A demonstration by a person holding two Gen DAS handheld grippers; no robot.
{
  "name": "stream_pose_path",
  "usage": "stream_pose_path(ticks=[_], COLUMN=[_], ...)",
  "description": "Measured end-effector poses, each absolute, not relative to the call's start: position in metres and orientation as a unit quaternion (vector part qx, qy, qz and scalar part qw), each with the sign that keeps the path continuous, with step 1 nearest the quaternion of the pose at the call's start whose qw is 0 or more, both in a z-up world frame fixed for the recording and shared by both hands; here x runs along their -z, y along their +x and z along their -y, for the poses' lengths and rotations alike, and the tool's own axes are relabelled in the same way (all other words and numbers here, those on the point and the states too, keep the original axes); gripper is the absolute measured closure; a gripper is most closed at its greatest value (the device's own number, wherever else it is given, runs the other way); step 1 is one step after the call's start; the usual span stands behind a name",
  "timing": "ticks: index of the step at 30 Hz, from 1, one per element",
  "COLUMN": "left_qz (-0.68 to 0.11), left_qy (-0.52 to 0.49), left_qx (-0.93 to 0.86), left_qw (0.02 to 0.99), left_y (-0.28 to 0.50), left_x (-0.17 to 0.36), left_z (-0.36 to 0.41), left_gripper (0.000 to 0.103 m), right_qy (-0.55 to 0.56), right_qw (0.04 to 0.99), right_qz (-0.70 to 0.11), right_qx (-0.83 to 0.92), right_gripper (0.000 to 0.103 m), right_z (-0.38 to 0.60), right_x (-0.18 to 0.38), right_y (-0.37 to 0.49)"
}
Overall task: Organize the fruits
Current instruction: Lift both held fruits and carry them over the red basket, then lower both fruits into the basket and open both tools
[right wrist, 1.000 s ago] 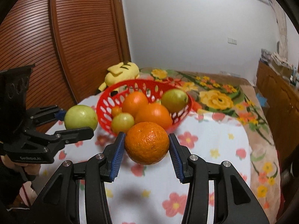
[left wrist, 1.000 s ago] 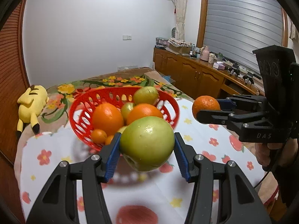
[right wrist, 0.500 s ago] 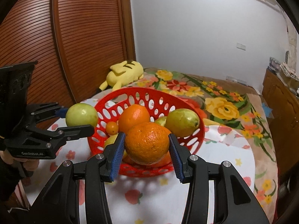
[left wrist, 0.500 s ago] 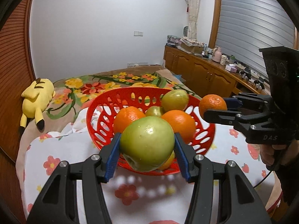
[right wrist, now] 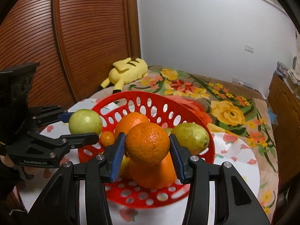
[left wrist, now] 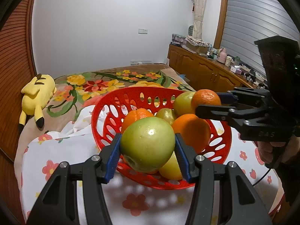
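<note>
Resting in the red basket (right wrist: pixel 189 112) already are several oranges and green fruits, so most of the sorting appears done. Two pieces are left: a green apple (left wrist: pixel 148 144) is clamped by the left gripper (left wrist: pixel 147 150) above the basket's near rim, and an orange (right wrist: pixel 147 143) is pinched by the right gripper (right wrist: pixel 147 150) over its near edge. Both tools are pitched downward, side by side, over the flowered cloth (left wrist: pixel 65 150).
</note>
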State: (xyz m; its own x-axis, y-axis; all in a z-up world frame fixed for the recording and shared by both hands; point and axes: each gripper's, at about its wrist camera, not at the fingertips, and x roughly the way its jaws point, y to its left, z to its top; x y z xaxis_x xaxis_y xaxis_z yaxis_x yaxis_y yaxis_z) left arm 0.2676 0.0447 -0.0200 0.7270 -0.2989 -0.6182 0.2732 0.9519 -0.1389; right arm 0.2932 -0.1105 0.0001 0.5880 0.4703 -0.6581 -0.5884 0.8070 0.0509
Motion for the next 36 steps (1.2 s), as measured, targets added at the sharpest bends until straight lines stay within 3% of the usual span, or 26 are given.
stream_pose_path(ticks=[20, 36], left_qz=[-0.347, -0.355], left_qy=[-0.021, -0.02], left_qx=[0.149, 0.155], left_qw=[0.926, 0.922], left_y=[0.285, 0.288], left_x=[0.022, 0.03], left_z=[-0.053, -0.047], left_gripper=[0.05, 0.05], right_qy=[-0.106, -0.09], right_qw=[0.871, 0.88], right_qz=[-0.384, -0.363], right_qx=[-0.286, -0.293], right_gripper=[0.055, 0.052], right_z=[0.08, 0.089], right_x=[0.016, 0.005], right_y=[0.359, 0.345])
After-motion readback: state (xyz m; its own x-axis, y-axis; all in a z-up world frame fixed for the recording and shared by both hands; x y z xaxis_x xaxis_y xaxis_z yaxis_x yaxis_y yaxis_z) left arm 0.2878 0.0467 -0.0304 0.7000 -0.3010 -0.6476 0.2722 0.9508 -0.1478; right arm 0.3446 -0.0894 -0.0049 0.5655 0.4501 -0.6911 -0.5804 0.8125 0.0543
